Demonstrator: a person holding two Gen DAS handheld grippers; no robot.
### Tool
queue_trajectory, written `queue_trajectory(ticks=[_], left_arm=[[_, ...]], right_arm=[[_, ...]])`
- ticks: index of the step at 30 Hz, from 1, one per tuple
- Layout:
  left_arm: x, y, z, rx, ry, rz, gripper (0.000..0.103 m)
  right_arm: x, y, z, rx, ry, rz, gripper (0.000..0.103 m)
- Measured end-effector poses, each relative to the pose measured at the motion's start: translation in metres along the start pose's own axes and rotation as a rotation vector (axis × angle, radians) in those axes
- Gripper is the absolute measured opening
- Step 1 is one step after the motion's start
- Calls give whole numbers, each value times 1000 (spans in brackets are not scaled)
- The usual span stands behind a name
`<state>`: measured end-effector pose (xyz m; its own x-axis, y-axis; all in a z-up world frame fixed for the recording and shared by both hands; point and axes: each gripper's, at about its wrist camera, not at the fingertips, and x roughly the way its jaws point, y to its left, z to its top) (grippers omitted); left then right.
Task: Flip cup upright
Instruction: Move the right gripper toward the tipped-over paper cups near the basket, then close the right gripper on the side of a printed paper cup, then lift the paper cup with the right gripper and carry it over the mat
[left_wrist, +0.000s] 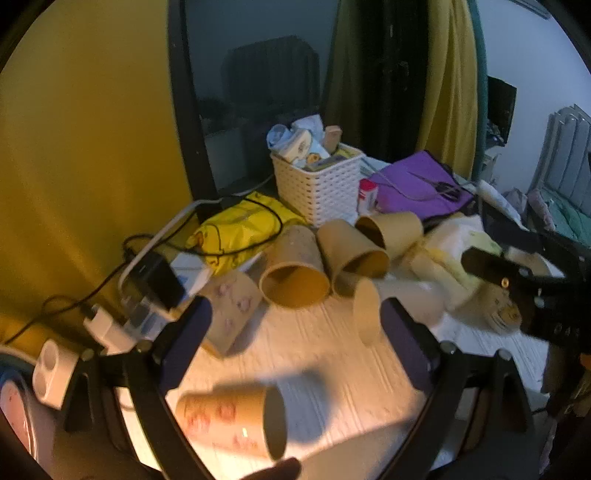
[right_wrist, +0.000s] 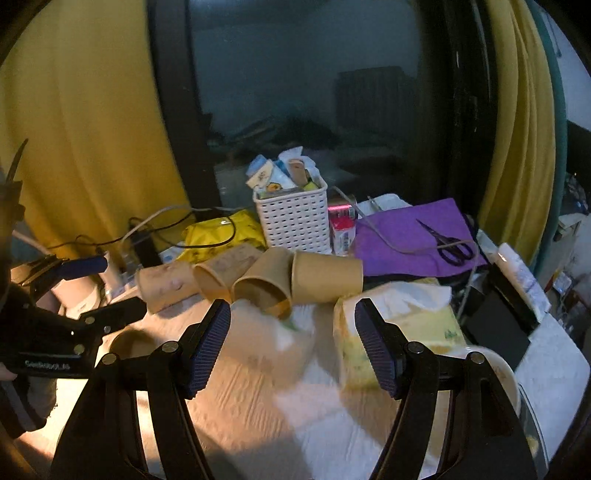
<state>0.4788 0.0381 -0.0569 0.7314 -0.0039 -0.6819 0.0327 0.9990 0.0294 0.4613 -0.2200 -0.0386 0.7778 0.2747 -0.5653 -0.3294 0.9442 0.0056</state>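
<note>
Several tan paper cups lie on their sides on the white table (left_wrist: 314, 354). In the left wrist view a patterned cup (left_wrist: 232, 417) lies close below my open left gripper (left_wrist: 295, 317), mouth to the right. A smaller cup (left_wrist: 365, 310) lies between the fingertips, further off. Three plain cups (left_wrist: 295, 266) lie in a cluster behind it. In the right wrist view my right gripper (right_wrist: 293, 317) is open and empty, just in front of the cup cluster (right_wrist: 266, 284). The left gripper (right_wrist: 110, 295) shows at the left edge there.
A white woven basket (left_wrist: 321, 184) full of small items stands behind the cups. A yellow bag (left_wrist: 236, 232), cables and a charger (left_wrist: 155, 284) lie at left. A tissue pack (right_wrist: 399, 321), purple cloth with scissors (right_wrist: 450, 243) and a white bowl (right_wrist: 495, 373) lie at right.
</note>
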Motion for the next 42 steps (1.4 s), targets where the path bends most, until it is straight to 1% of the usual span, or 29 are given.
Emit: queue_trajectory(ticks=[6, 11, 12, 14, 17, 20, 22, 24, 26, 27, 28, 30, 36, 38, 41, 42], left_arm=[[60, 10, 25, -13, 102, -22, 93], [101, 13, 36, -51, 173, -39, 93], [108, 14, 37, -52, 183, -28, 93], [119, 14, 38, -69, 216, -14, 93], [126, 20, 41, -103, 222, -2, 93], [139, 19, 42, -91, 288, -17, 93], [140, 15, 43, -55, 306, -15, 93], [142, 12, 44, -12, 335, -10, 89], [148, 11, 42, -2, 394, -37, 73], [151, 10, 39, 5, 432, -54, 70], [153, 10, 39, 20, 442, -60, 69], [151, 9, 38, 39, 446, -60, 69], [142, 10, 39, 32, 442, -90, 65], [131, 6, 39, 39, 431, -96, 64], [112, 7, 42, 20, 404, -105, 63], [105, 3, 44, 17, 392, -104, 63]], right_arm=[[44, -13, 16, 29, 38, 5, 73], [58, -23, 21, 60, 38, 12, 73], [59, -24, 21, 65, 37, 15, 73], [60, -24, 21, 67, 30, 21, 73], [59, -23, 21, 72, 28, 29, 73], [57, -20, 21, 69, 19, 39, 73], [57, -19, 20, 69, 20, 46, 73], [59, -17, 20, 70, 24, 51, 73], [59, -16, 20, 70, 26, 57, 73], [58, -15, 20, 71, 26, 59, 73], [57, -15, 20, 72, 27, 61, 73], [56, -15, 20, 75, 28, 66, 73], [44, -19, 22, 92, 16, 63, 73], [38, -19, 23, 93, 14, 61, 73], [28, -19, 24, 91, 11, 53, 73], [24, -18, 24, 90, 7, 52, 73]])
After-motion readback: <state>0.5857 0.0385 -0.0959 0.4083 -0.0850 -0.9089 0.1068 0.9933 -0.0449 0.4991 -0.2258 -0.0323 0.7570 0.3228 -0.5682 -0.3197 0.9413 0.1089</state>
